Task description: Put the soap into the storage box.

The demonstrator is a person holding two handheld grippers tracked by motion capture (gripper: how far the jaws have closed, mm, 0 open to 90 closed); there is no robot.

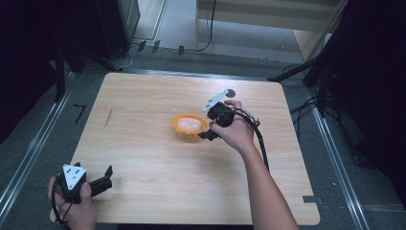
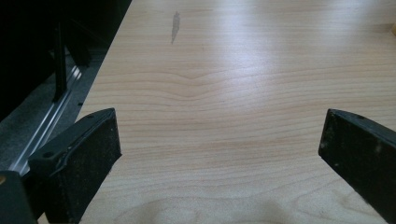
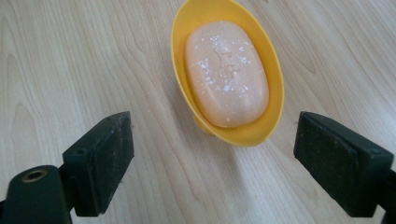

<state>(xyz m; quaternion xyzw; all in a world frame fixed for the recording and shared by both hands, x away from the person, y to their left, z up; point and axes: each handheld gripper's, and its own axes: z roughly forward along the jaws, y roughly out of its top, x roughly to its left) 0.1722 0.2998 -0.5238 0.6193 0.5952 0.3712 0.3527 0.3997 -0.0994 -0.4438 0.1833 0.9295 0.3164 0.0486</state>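
Standing apart with nothing between their pads, the two black jaws of the right gripper (image 3: 212,161) are spread wide just short of the shallow oval yellow plastic dish (image 3: 273,81), which sits flat on the pale wooden table (image 3: 70,56) near its middle and carries a smooth peach-coloured oval bar of soap (image 3: 226,74) lying lengthwise inside it. In the high view this gripper (image 1: 207,135) is just beside the near right edge of the dish (image 1: 176,125), apparently touching or nearly so. The risk from here is judged to be a nudge: the dish looks light and stands on a small foot, so a pad catching its thin rim could tip or slide it and roll the soap out. A pinch on the soap itself could also slip, since its rounded surface looks slick and gives flat pads little to bite. The left gripper (image 1: 106,176), its jaws likewise wide and empty, rests at the near left corner, well apart from the dish.
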